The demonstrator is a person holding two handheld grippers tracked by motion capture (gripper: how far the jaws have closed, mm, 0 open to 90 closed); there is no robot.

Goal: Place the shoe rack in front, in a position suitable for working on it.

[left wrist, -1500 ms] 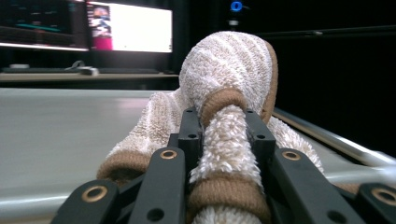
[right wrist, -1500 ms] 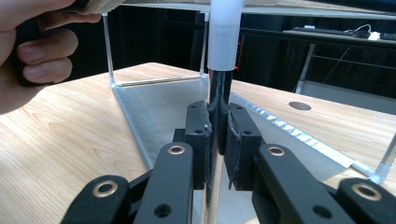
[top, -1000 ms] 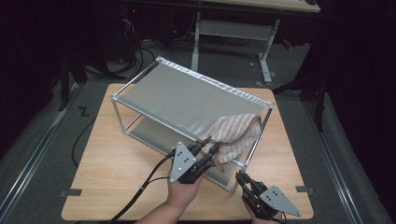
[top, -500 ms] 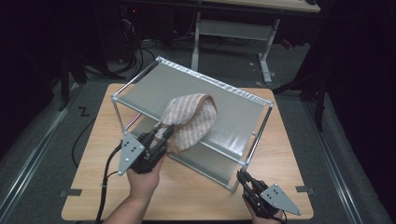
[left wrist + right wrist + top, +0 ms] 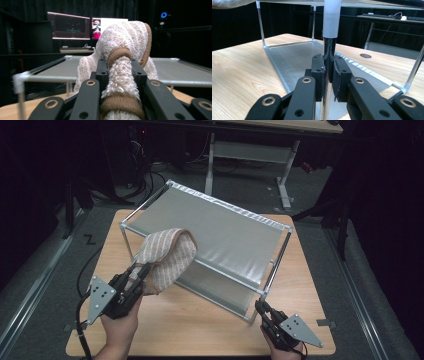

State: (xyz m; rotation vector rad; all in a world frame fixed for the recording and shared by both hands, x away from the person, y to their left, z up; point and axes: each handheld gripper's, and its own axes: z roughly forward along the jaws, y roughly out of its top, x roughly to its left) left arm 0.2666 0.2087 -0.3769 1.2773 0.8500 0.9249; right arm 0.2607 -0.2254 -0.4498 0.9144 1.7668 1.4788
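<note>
At the rack's (image 5: 220,232) near-left corner: towel (image 5: 167,257), clenched in left gripper (image 5: 137,275), carried leftward across the top shelf, wiping underway; right gripper (image 5: 328,75) clamped on corner post (image 5: 329,47).

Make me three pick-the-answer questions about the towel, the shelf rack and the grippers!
1. Where is the towel?
A. over the rack's near-left edge
B. on the floor
C. under the table

2. How many shelves does the metal rack have?
A. one
B. two
C. four

3. What does the right hand-held gripper grip?
A. nothing
B. the towel
C. a rack leg

Answers:
1 A, the high view shows it draped there, held by the left hand-held gripper.
2 B, an upper and a lower sheet show.
3 C, its jaws pinch the upright post.
</note>
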